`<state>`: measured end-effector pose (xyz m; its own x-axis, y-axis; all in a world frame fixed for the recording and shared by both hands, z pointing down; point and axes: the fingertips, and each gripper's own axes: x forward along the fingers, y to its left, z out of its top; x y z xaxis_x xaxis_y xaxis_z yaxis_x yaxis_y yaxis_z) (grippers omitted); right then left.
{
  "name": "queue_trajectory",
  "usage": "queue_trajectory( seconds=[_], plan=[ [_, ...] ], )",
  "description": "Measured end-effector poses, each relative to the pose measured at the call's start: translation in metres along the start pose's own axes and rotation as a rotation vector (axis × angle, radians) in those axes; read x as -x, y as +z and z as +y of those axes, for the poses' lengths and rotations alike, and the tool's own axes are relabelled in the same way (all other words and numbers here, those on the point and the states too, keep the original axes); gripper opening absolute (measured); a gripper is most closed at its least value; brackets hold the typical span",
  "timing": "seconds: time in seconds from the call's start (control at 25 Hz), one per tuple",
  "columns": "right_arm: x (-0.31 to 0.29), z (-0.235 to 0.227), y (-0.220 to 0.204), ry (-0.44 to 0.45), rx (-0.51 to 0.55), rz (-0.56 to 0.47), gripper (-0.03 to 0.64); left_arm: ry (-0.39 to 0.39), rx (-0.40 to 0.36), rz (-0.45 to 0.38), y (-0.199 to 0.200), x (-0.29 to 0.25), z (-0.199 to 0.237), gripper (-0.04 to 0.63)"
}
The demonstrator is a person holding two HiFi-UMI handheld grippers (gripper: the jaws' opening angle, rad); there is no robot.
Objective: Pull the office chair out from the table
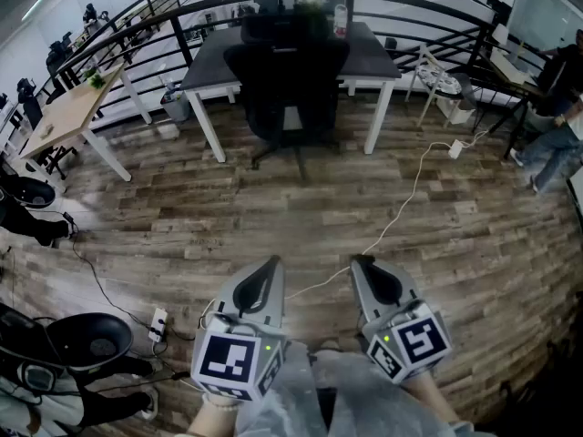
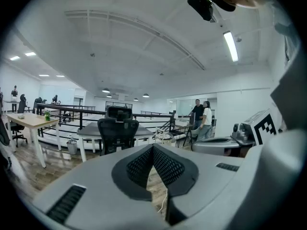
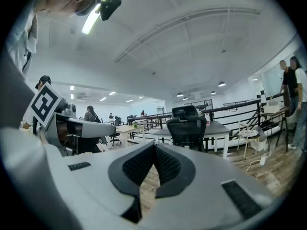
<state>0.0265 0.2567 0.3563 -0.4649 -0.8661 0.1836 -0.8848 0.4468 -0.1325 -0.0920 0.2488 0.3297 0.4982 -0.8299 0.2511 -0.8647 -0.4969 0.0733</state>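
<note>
Open-plan office, head view, read from left to right. The floor (image 1: 228, 217) is of grey-brown wood planks. A black railing (image 1: 137, 21) curves along the far side.

At far left stands a light wooden desk (image 1: 68, 116). Near the lower left corner are a round black seat (image 1: 86, 340) and a white power strip (image 1: 157, 324), which lies on the floor.

The left gripper (image 1: 271, 262) is held low over the floor. Its jaws are brought together tip to tip, with nothing between them.

At centre, on the far side, is the office chair (image 1: 287, 89), black with a mesh back. It is tucked against the near edge of the dark worktop (image 1: 378, 57), with its back to the camera and its base on the floor between the worktop's white legs. It stands well apart from both grippers. A bottle (image 1: 341, 18) stands on the worktop behind it.

The right gripper (image 1: 362, 262), beside the left, likewise has its jaws closed and empty.

A white cable (image 1: 410, 198) trails over the floor from near the grippers toward the worktop's right side. At far right a person (image 1: 551, 148) is partly in view.

In the left gripper view, a white ceiling (image 2: 144, 47) carries a strip light (image 2: 230, 45).
</note>
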Motion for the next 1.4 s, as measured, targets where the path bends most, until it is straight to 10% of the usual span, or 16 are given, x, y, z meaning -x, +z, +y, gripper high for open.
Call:
queue_trajectory(
  seconds=[1.4],
  plan=[
    [-0.003,-0.085,-0.014,0.002,-0.031,0.024,0.003,0.083,0.033,-0.045,0.013,-0.061,-0.009,0.011]
  ],
)
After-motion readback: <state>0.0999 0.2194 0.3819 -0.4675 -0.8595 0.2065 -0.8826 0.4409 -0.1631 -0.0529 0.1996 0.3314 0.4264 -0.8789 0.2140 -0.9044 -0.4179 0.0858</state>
